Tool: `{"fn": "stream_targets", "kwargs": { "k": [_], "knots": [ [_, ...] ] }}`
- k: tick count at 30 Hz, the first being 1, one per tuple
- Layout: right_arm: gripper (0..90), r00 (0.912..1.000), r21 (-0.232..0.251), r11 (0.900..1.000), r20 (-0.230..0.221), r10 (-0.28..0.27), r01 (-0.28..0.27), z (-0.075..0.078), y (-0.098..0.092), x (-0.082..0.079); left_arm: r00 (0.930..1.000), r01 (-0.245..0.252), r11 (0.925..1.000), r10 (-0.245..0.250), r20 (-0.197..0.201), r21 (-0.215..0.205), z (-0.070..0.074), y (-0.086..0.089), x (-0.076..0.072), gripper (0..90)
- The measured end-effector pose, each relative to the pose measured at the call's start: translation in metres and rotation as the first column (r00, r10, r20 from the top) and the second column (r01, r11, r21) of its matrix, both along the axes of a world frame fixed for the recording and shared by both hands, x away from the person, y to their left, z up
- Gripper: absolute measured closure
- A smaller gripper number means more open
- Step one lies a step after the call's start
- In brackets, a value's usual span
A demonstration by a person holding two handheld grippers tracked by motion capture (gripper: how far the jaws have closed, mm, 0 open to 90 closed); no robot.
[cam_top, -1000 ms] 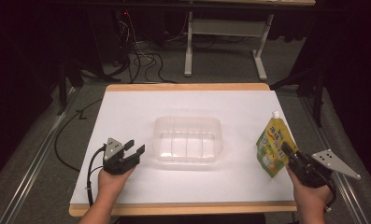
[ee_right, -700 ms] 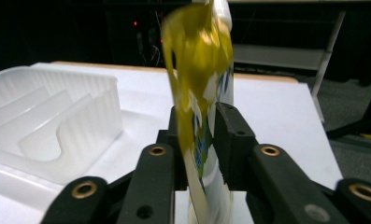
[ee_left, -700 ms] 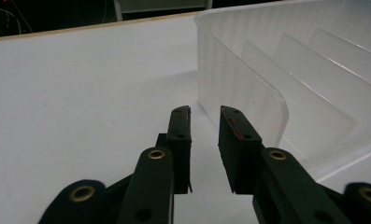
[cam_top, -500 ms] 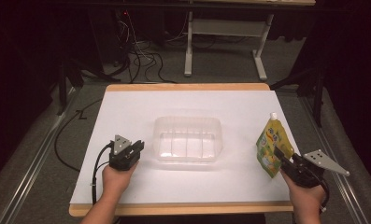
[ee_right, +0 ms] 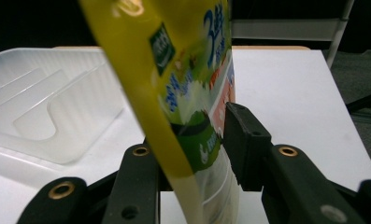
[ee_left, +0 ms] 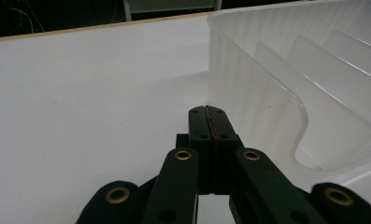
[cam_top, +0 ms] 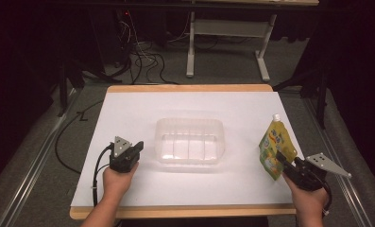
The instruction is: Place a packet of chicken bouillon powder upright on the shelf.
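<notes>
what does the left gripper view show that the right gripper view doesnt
Left gripper view: the left tool with its jaws pressed flat together, nothing between them, beside the outer corner of the clear plastic container.

Right gripper view: the right tool with a yellow-green spouted pouch standing between its jaws; the right jaw touches the pouch, but contact on the other side is hidden. Its jaws have just been opening a little. A metal table leg stands far right.

Both: the ribbed clear container, the white tabletop with its wooden edge, and dark surroundings.
</notes>
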State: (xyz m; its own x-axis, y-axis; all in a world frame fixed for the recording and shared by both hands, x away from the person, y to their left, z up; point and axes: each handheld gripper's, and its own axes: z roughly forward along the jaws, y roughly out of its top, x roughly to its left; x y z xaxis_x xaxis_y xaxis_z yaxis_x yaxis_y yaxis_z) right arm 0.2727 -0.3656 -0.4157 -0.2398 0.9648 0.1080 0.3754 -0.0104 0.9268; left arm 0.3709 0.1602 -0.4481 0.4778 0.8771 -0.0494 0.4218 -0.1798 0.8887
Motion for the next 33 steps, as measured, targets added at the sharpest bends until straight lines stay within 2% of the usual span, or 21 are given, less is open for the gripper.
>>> {"fn": "stream_targets", "kwargs": {
  "k": [5,8,12,21,29,33],
  "knots": [
    [67.6,0.9999,0.01,1.0,-0.011,0.009,-0.009,-0.003,-0.001,0.001,0.9997,-0.008,1.0,0.008,-0.022,-0.002,-0.003,-0.006,0.006,90.0],
    [67.4,0.9998,0.019,1.0,-0.016,0.01,-0.009,-0.003,-0.002,0.001,0.9993,-0.015,0.9997,0.015,-0.035,0.02,-0.006,-0.009,0.012,90.0],
    [67.5,0.9999,0.01,1.0,-0.011,0.012,-0.012,-0.003,-0.002,0.001,0.9974,-0.025,0.9994,0.027,-0.068,0.026,-0.01,-0.008,0.02,90.0],
    [67.7,0.9999,0.01,1.0,-0.01,0.009,-0.009,-0.002,-0.002,0.0,0.9943,-0.018,0.9998,0.019,-0.105,0.012,-0.011,-0.017,0.03,90.0],
    [67.6,0.9997,-0.004,1.0,-0.01,0.021,-0.021,-0.002,0.001,0.001,0.9936,0.014,0.9999,-0.013,-0.112,0.009,-0.011,-0.033,0.032,90.0],
    [67.6,0.9997,-0.004,1.0,-0.01,0.023,-0.023,-0.002,0.0,0.002,0.9948,0.027,0.9996,-0.026,-0.098,0.002,-0.011,-0.038,0.031,90.0]
  ]
}}
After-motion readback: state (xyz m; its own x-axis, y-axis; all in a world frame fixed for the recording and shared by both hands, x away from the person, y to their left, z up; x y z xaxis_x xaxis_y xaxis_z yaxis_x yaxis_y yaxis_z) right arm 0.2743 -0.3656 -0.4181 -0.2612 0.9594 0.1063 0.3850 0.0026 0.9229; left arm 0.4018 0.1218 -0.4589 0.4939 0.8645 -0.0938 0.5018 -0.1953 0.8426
